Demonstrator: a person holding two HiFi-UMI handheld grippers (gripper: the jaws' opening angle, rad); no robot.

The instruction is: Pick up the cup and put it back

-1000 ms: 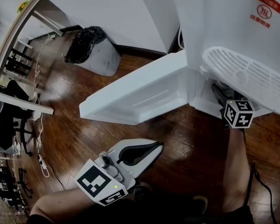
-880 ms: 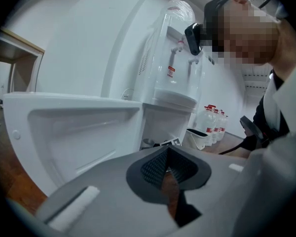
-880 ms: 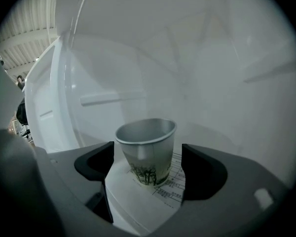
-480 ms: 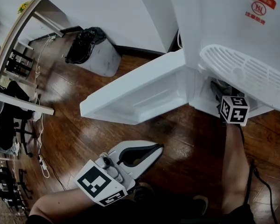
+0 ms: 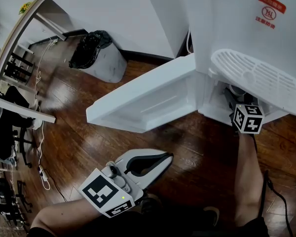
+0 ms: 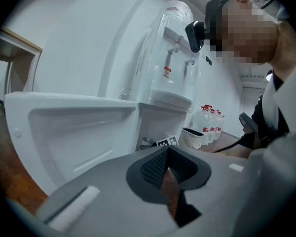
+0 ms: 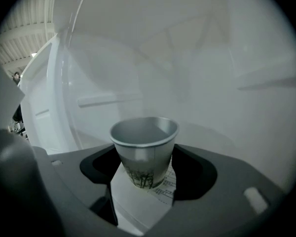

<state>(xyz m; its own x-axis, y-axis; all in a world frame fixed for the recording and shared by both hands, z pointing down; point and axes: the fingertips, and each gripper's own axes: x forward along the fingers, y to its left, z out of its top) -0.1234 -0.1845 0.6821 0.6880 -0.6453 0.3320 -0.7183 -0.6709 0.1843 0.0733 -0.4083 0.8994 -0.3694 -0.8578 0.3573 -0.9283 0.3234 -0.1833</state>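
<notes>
Head view: my left gripper (image 5: 163, 158) hangs low over the wood floor (image 5: 89, 132), in front of the dispenser's (image 5: 237, 28) open door (image 5: 148, 95). My right gripper (image 5: 235, 98) reaches into the cabinet under the drip tray (image 5: 259, 78).

Left gripper view: my fingers are pressed together on nothing, pointing toward the door and the dispenser.

Right gripper view: my fingers are clasped on the cup (image 7: 144, 147), one on each side. The cup is upright inside the cabinet, over a printed paper (image 7: 138, 201), mouth up.
</notes>
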